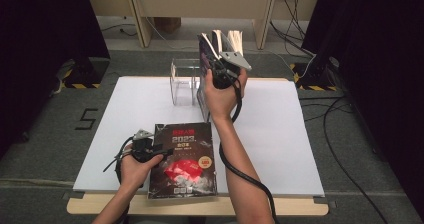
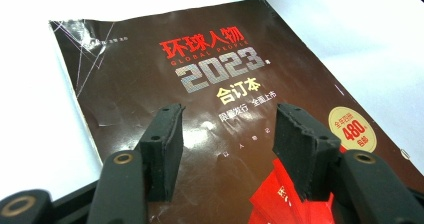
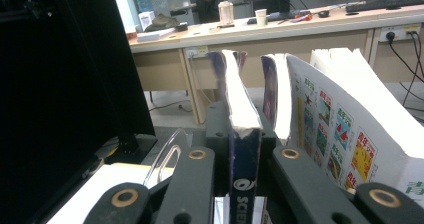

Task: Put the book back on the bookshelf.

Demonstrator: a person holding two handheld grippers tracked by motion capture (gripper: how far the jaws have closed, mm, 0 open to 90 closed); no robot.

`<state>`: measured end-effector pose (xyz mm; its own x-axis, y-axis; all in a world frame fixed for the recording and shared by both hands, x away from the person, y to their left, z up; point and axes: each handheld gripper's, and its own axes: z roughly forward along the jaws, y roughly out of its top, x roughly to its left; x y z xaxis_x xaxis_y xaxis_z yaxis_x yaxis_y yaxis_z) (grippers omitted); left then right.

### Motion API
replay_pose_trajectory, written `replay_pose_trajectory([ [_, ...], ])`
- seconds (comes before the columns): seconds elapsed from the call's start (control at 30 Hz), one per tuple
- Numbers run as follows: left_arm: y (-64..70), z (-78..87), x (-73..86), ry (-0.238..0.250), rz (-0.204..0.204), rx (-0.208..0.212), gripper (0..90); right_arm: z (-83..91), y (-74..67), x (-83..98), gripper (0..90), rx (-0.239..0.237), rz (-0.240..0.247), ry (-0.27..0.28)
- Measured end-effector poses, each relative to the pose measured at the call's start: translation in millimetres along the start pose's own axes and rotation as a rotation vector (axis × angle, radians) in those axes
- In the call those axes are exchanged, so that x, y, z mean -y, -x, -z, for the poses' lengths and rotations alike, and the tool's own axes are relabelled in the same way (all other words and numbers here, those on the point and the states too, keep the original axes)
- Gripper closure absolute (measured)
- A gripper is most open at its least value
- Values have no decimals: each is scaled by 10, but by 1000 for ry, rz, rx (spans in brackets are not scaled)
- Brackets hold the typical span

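A dark magazine [image 1: 184,159] with "2023" on its cover [image 2: 210,74] lies flat near the table's front edge. My left gripper [image 1: 159,149] rests at its left edge; its jaws [image 2: 232,149] stand open just above the cover, gripping nothing. At the back, several books stand upright in a clear acrylic stand [image 1: 182,81]. My right gripper [image 1: 216,68] is raised there, shut on an upright book with a dark blue spine [image 3: 245,154]. A book with a colourful illustrated cover [image 3: 340,134] leans right beside it, and another dark one [image 3: 270,94] stands between them.
A white board [image 1: 280,134] covers most of the wooden table [image 1: 200,206]. The clear stand's left compartment holds nothing. Black curtains [image 1: 45,29] hang on both sides, and cables [image 1: 340,149] run over the floor at the right. A desk [image 3: 300,29] stands beyond the table.
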<state>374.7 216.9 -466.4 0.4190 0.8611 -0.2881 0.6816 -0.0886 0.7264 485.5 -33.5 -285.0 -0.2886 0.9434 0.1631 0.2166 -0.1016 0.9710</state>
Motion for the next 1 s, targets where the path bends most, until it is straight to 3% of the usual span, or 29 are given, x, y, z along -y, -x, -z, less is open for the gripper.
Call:
replay_pose_trajectory([
  [0.57, -28, -13, 10, -2, 2, -2, 452, -248, -55, 170, 841, 44, 23, -21],
  [0.83, -22, -19, 17, -1, 3, -3, 451, -246, -95, 245, 837, 56, 41, -3],
  [1.0, -17, -25, 17, 1, -2, -7, 451, -159, -104, 301, 827, 44, 46, -18],
])
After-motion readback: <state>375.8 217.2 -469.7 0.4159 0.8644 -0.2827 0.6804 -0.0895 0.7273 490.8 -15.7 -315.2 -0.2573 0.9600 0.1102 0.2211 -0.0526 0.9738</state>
